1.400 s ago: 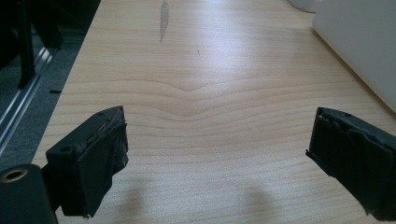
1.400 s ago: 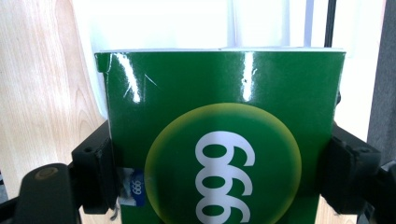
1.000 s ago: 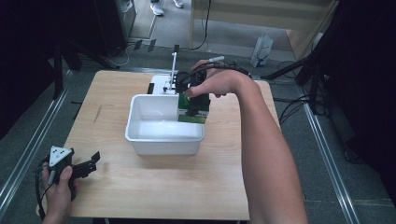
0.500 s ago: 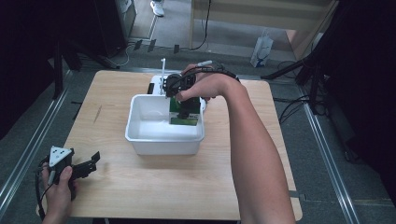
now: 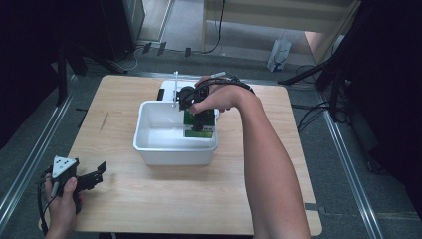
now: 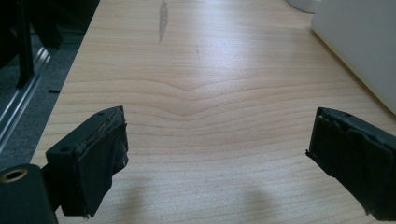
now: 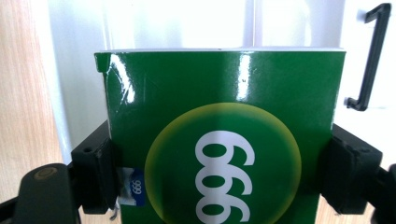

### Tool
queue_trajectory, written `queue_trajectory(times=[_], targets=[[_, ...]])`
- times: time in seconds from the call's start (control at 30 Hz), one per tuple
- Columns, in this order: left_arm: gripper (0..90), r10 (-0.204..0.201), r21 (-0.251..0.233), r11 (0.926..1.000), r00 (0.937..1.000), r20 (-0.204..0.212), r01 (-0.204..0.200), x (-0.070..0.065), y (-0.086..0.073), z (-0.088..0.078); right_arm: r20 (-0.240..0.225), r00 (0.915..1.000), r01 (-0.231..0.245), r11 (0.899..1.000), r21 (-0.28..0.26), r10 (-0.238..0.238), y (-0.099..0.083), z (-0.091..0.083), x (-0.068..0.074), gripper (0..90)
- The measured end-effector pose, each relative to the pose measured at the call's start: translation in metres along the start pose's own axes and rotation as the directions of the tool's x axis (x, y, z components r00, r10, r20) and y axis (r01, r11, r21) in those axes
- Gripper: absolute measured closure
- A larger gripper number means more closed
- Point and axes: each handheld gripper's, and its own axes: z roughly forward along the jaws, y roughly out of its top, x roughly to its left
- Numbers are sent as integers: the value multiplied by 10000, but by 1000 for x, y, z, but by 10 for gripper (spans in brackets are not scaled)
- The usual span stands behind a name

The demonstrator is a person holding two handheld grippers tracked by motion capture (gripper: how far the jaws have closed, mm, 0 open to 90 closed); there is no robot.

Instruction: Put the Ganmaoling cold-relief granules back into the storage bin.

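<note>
From above, the right gripper [image 5: 199,117] holds a green box [image 5: 198,124] over the far right part of the white tub [image 5: 149,144] mid-desk; the left gripper [image 5: 82,179] waits near the near left corner. Its own view shows jaws spread over bare desk [image 6: 196,93]. The right gripper view shows jaws pinching the box's sides. Likely next: lower it, then let go.
</note>
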Motion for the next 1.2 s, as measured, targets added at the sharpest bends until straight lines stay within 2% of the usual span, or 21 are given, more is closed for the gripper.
queue_trajectory(times=[0.53, 0.63, 1.2], targets=[[51, -28, -24, 10000, 10000, 2, 28, 0, 0, 0, -99, 9999, 67, 9997, 217, -64, -3, 23, 0, 159], [51, -39, -45, 10000, 10000, -4, 39, 0, 0, 0, -136, 9998, 147, 9997, 189, -145, -3, 29, 1, 159], [51, -54, -78, 10000, 10000, 5, 54, 1, -1, -1, -297, 9995, -44, 9999, 164, 49, -7, 68, 3, 156]])
